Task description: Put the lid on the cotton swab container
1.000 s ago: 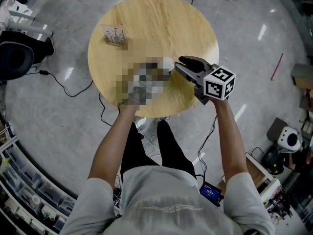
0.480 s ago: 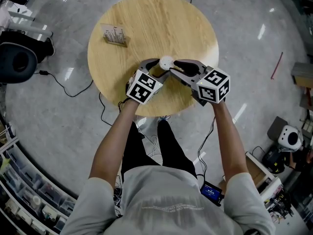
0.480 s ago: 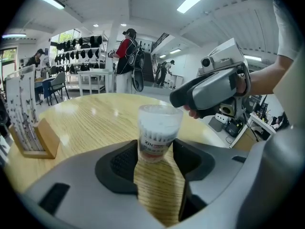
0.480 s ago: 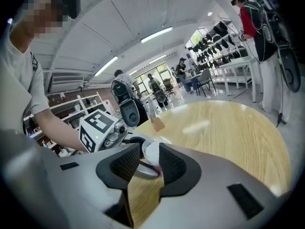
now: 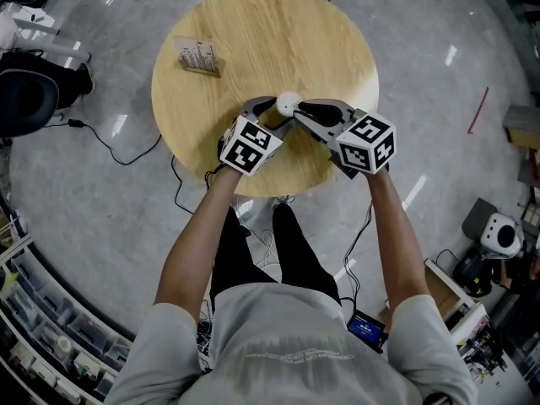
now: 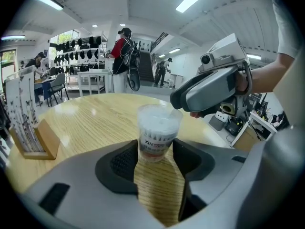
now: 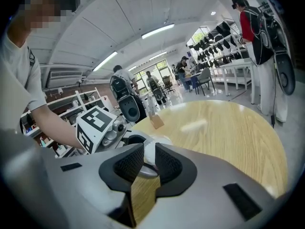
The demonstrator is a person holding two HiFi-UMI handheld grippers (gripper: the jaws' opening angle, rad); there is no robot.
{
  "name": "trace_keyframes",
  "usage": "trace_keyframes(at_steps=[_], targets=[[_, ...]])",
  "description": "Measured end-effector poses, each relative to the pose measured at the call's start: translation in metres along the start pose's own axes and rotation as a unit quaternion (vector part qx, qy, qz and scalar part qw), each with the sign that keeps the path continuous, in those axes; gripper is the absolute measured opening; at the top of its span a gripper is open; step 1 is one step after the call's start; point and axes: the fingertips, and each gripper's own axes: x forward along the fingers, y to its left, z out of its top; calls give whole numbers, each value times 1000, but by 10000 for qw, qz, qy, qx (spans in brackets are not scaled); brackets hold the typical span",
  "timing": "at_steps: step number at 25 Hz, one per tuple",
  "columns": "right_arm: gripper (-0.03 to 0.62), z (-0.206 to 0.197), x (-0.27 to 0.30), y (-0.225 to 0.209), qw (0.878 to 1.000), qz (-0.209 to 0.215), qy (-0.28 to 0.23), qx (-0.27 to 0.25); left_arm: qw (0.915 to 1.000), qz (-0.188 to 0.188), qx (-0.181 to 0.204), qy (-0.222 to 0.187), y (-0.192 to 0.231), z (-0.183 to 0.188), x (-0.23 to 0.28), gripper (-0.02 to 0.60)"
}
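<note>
A clear cotton swab container [image 6: 157, 132] stands upright on the round wooden table [image 5: 253, 32]. My left gripper [image 6: 155, 159] is shut on its lower part, one pad on each side. In the head view the container's white top [image 5: 288, 102] shows between the two grippers' tips. My right gripper [image 5: 300, 110] reaches in from the right at the container's top. Its jaws are closing, and the whitish lid [image 7: 148, 152] fills the narrow gap between its pads. In the left gripper view the right gripper's grey body [image 6: 209, 87] hangs just above and right of the container.
A wooden stand with printed cards [image 5: 198, 58] sits at the table's far left, also in the left gripper view [image 6: 29, 128]. The table's near edge [image 5: 278, 194] lies just under both grippers. Cables run across the floor, and people stand by racks in the background.
The right gripper has edged a little left, up to the container's top. The left gripper has stayed in place around the container over the last half second.
</note>
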Motion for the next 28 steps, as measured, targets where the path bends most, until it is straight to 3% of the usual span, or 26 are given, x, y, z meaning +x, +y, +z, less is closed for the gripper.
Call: trace_keyframes(at_steps=[8, 21, 28], targets=[[84, -2, 14, 7, 9999, 31, 130, -43, 10000, -16, 76, 60, 1, -1, 1, 245], [32, -4, 13, 1, 9993, -282, 225, -126, 9998, 25, 10, 220, 1, -6, 4, 239], [35, -5, 25, 8, 9968, -357, 495, -524, 9997, 10, 5, 248, 1, -7, 6, 239]])
